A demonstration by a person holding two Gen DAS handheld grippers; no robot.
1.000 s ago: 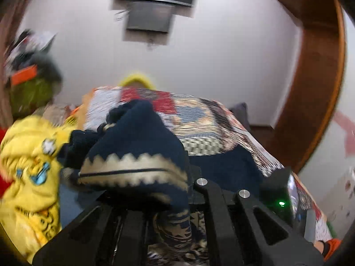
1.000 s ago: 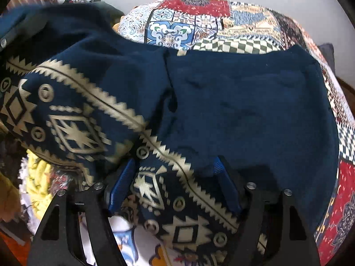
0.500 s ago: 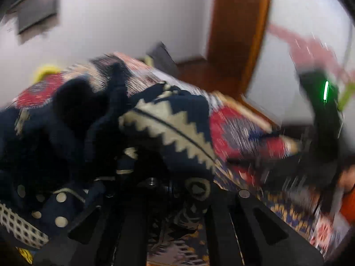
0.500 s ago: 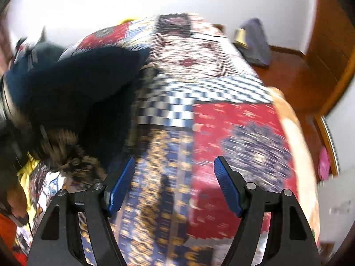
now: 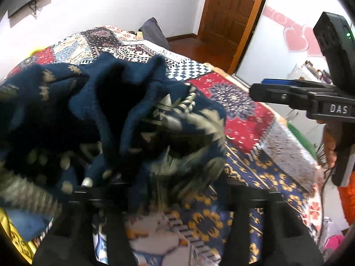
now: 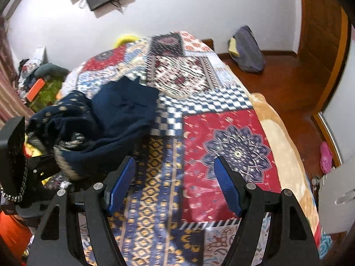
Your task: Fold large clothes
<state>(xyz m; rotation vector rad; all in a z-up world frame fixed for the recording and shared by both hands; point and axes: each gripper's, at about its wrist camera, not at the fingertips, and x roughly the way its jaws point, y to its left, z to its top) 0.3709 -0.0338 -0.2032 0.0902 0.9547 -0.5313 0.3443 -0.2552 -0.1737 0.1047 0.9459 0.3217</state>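
A navy garment with cream geometric trim (image 5: 115, 119) is bunched up on the patchwork bedspread (image 5: 244, 133). It fills the left wrist view and drapes over my left gripper (image 5: 168, 173), whose fingertips are hidden in the cloth. In the right wrist view the garment (image 6: 106, 119) lies crumpled at the left of the bed, with the left gripper (image 6: 44, 166) at its near edge. My right gripper (image 6: 175, 186) is open and empty above the bedspread (image 6: 221, 137), to the right of the garment. It also shows in the left wrist view (image 5: 277, 88).
The bed's right edge has a tan blanket (image 6: 286, 146) along it. A wooden door (image 5: 230, 15) and wooden floor lie beyond. A dark bag (image 6: 246, 51) sits by the wall. Yellow cloth and clutter (image 6: 37, 82) lie left of the bed.
My right gripper has let go of the garment and swung right over the bare bedspread. The garment has gone from spread out to bunched at the left, still over my left gripper.
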